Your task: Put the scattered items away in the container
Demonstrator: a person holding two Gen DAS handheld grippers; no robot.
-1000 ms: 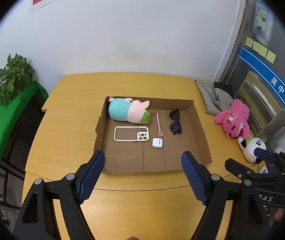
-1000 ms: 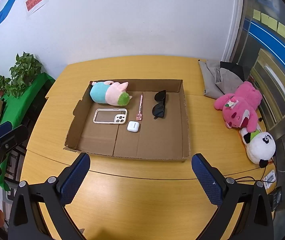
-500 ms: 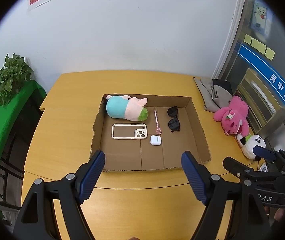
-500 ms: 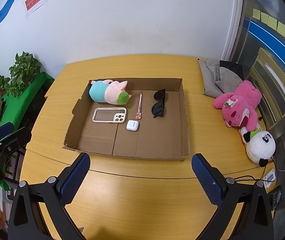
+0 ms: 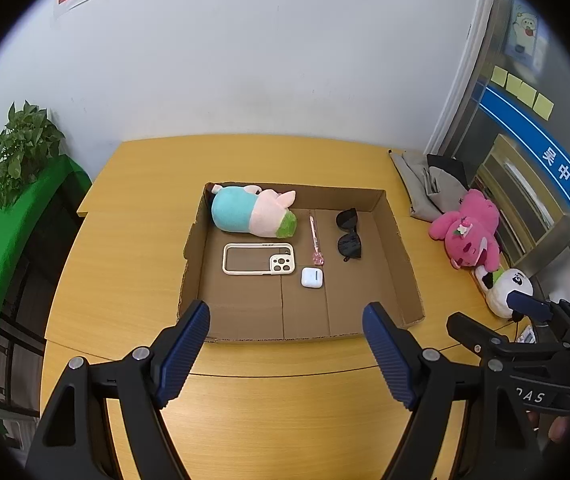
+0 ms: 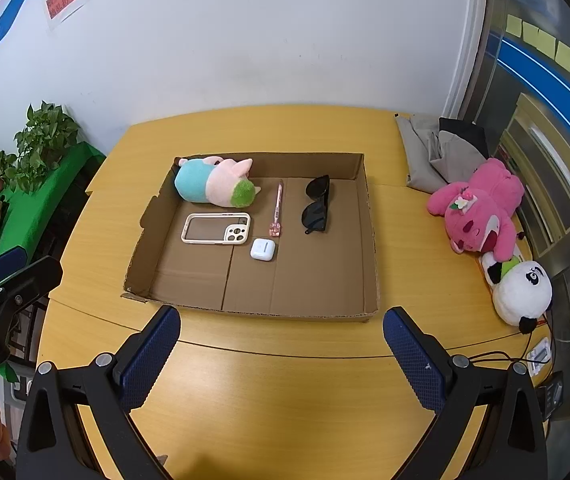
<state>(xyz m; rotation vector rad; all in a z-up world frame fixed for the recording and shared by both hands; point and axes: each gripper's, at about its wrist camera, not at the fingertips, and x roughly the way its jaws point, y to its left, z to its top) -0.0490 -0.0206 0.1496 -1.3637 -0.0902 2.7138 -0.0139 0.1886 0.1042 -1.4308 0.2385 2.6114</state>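
While I hover both rigs: left gripper [image 5: 286,340] and right gripper [image 6: 281,346] fingers spread, empty.
Worktop [image 6: 269,384]: yellow wood, white wall behind.
Cardboard tray [image 6: 369,240]: plush [image 6: 213,184], phone case [image 6: 216,229], pen [image 6: 277,210], earbuds [image 6: 262,249], sunglasses [image 6: 317,210] inside.
Right view only: cable by panda [image 6: 523,292].

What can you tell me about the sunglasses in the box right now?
The sunglasses are black with dark lenses, plastic by the look, folded and lying flat on the floor of the cardboard box, in its far right part. One lens points toward the back wall, the other toward the camera. They lie right of the pink pen, apart from it, and nothing else touches them.
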